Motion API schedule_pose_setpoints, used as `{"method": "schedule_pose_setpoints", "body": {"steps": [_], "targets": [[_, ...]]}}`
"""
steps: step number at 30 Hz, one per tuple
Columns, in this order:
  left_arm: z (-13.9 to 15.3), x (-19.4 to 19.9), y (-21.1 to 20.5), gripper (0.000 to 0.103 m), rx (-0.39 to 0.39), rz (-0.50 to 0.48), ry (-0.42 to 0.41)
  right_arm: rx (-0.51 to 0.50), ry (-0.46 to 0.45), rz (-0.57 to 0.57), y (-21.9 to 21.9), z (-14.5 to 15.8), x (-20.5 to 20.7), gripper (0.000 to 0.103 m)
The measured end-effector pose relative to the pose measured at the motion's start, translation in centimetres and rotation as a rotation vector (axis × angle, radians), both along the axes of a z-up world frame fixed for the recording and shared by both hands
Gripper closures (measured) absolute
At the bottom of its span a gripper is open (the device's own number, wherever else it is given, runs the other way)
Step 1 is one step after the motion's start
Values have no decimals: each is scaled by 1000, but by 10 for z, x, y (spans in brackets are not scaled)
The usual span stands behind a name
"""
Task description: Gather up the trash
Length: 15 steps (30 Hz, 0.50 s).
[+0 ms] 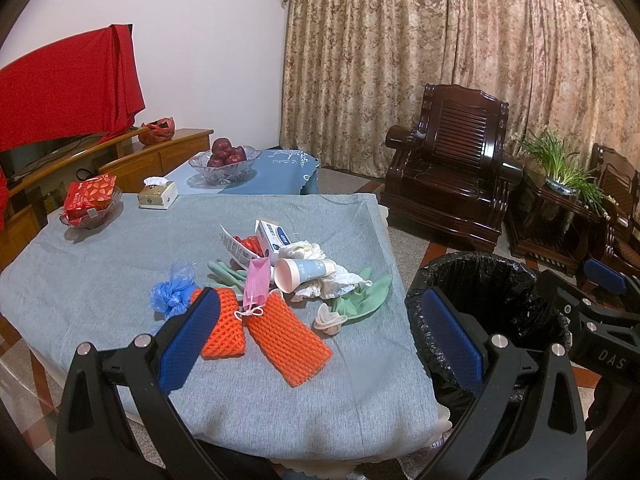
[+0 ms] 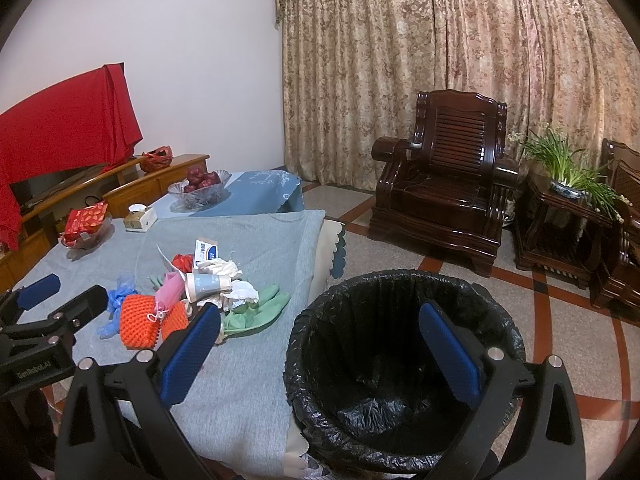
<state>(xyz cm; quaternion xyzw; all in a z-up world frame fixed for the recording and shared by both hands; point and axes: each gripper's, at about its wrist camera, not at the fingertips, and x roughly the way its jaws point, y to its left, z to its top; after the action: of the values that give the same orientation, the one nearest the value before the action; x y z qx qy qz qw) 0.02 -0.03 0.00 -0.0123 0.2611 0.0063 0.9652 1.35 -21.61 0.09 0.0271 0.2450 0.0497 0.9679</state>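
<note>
Trash: a loose heap lies in the middle of my counter (image 1: pixel 100 280), on its grey cloth, well apart from both tools.
Bin: the black-lined bin (image 2: pixel 404 360) stands on the floor just beside the counter's right edge; it looks empty, so I judge nothing is collected yet.
Left tool: my left tool (image 1: pixel 320 340) hangs above the near edge of the counter, jaws spread wide, holding nothing.
Right tool: my right tool (image 2: pixel 320 348) hovers over the bin's mouth, jaws likewise spread, holding nothing.
Nearest pieces: two orange foam nets (image 1: pixel 288 344) lie flat, soft and springy with an open mesh; I would pinch one across a short end, and it should weigh almost nothing.
Paper cup: the cup (image 1: pixel 304 274) lies on its side, thin-walled and easy to crush; I would take it lightly at the rim.
Tissues: crumpled white tissues (image 1: pixel 344 280) sit around the cup, soft and light; any bunched fold will do.
Gloves: green rubber gloves (image 1: pixel 360 300) lie limp and may slip or dangle; I would grip a thick fold.
Blue bag: a scrunched plastic bag (image 1: pixel 172 292) lies left of the nets, slick and flimsy.
Small box: a white carton (image 1: pixel 274 238) at the back is stiff with flat faces, best taken across its narrow sides.
Pink pouch: a flat pink pouch (image 1: pixel 256 284) leans on the heap; its corded end suits a pinch.
</note>
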Motion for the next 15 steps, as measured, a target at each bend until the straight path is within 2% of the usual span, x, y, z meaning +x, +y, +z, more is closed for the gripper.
{"method": "schedule_pose_setpoints", "body": {"steps": [7,9,15], "targets": [[0,0,0,5,0,1,0,1,2,0,-1,3,0,6],[0,0,0,5,-2,1,1,0,3,1,4,-11,2,6],[-3,2,5,5,-5,2,1,0,4,2,4,-10,2,6]]}}
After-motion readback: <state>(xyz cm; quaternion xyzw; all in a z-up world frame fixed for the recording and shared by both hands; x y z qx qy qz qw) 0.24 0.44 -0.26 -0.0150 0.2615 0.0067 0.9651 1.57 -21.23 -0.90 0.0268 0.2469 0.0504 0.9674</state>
